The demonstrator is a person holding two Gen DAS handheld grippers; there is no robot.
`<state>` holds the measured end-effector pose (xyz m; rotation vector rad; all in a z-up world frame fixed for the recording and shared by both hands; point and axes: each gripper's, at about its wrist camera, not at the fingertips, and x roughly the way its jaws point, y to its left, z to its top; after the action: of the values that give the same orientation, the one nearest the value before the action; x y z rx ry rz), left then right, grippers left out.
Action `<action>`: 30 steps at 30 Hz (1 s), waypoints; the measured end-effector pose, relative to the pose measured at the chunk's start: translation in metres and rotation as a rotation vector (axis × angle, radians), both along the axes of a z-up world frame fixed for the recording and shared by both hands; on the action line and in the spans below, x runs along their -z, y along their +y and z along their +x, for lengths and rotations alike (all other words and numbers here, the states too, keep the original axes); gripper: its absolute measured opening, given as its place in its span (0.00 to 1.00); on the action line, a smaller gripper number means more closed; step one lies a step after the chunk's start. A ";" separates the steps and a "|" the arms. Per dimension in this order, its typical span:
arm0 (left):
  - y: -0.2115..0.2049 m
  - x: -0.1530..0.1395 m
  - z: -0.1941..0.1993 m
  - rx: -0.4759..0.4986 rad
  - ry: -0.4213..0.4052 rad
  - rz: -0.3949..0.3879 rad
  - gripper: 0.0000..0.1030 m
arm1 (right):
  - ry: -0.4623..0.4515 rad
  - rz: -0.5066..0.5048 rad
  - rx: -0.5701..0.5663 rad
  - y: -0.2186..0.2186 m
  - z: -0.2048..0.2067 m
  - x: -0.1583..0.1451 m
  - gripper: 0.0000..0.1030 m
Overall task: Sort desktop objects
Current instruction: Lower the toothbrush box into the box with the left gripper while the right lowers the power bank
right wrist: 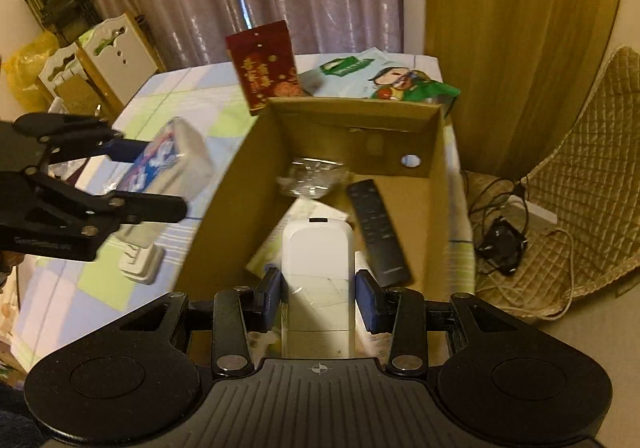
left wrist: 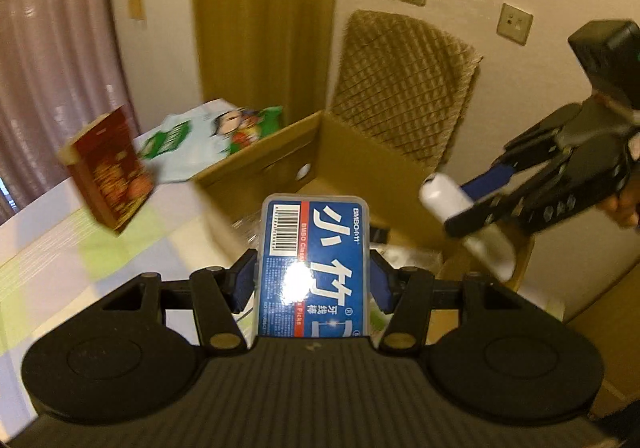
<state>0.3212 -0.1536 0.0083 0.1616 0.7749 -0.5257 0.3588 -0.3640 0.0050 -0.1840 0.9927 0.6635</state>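
My left gripper (left wrist: 313, 280) is shut on a blue floss-pick box (left wrist: 314, 264) and holds it in the air near the open cardboard box (left wrist: 280, 151). The same floss-pick box (right wrist: 168, 163) shows at the left of the right wrist view, above the table. My right gripper (right wrist: 319, 290) is shut on a white remote (right wrist: 318, 272) and holds it over the cardboard box (right wrist: 352, 115). The white remote (left wrist: 460, 215) also shows at the right of the left wrist view. Inside the box lie a black remote (right wrist: 376, 232), a crumpled clear plastic item (right wrist: 312, 177) and some papers.
A red packet (right wrist: 266, 65) stands on the checked tablecloth (right wrist: 192, 95) beside a green-and-white snack bag (right wrist: 380, 77). A white charger (right wrist: 142, 260) lies on the table by the box. A quilted chair (right wrist: 580, 175) with cables stands to the right.
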 end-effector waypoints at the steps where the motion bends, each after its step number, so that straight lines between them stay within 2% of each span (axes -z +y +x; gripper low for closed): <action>1: -0.009 0.002 0.008 0.002 0.005 0.002 0.51 | 0.000 0.002 -0.003 -0.003 0.004 0.001 0.38; 10: -0.056 0.035 0.059 -0.052 0.082 0.028 0.51 | 0.014 0.037 -0.051 -0.020 0.044 0.016 0.38; 19: -0.070 0.071 0.087 -0.119 0.175 0.075 0.51 | 0.057 -0.008 -0.138 -0.017 0.062 0.036 0.38; 30: -0.075 0.096 0.105 -0.126 0.222 0.174 0.51 | 0.087 -0.051 -0.198 -0.012 0.070 0.050 0.38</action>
<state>0.4266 -0.2290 -0.0878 0.2156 1.0414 -0.3594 0.4290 -0.3763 -0.0451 -0.3029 1.0840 0.8327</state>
